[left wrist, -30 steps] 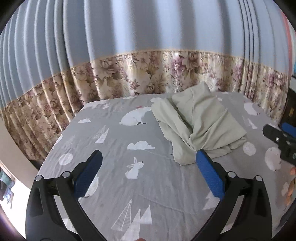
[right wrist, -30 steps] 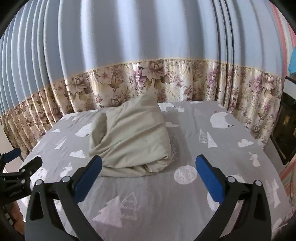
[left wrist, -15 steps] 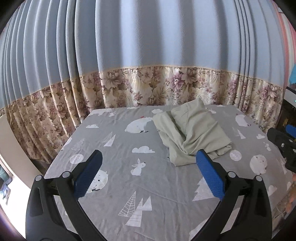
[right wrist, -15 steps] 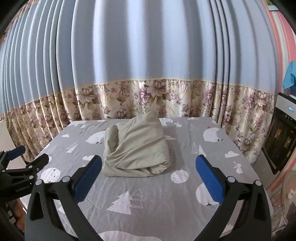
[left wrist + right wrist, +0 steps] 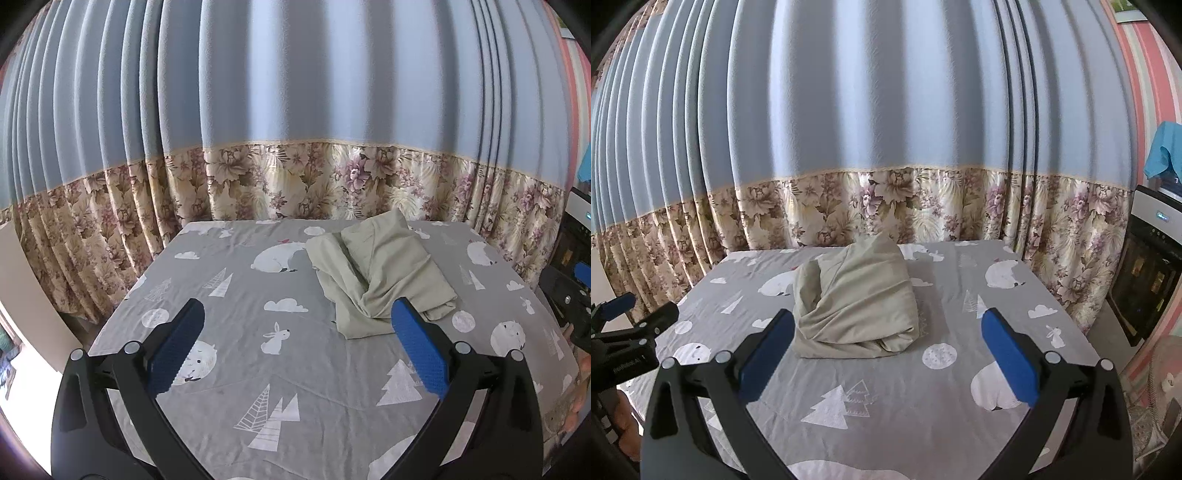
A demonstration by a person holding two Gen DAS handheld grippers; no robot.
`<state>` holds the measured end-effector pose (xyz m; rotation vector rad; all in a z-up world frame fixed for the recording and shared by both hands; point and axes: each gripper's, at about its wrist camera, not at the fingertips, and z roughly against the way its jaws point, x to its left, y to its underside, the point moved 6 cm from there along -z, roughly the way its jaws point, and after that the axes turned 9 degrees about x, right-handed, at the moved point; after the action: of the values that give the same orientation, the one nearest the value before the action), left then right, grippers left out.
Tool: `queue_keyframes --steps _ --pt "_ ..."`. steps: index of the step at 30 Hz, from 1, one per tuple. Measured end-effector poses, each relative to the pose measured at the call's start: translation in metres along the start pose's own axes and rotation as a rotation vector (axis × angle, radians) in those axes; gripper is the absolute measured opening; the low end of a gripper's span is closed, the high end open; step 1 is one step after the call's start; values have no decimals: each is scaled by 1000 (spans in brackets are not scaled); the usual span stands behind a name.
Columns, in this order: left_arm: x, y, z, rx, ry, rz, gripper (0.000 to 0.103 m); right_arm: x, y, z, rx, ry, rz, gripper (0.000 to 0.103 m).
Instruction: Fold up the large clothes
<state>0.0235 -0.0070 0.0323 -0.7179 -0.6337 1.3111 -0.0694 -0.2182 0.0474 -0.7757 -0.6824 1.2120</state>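
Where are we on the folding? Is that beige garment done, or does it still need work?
Done: the beige garment lies gathered in one bundle on the grey sheet, but it looks lumpy and uneven rather than squared off. In hand: nothing; the left tongs and right tongs are both open and clear of the cloth. Left: probably spreading it flat and folding it properly, unless this rough bundle counts as finished.

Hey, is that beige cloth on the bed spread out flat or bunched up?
Bunched up: the beige cloth sits in a rumpled, creased heap on the bed.
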Motion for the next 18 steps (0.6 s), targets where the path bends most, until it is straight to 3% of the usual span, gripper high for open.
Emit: queue_keyframes --steps 18 --pt "4 -2 -6 -2 -26 2 100 0 -3 -3 4 -2 3 101"
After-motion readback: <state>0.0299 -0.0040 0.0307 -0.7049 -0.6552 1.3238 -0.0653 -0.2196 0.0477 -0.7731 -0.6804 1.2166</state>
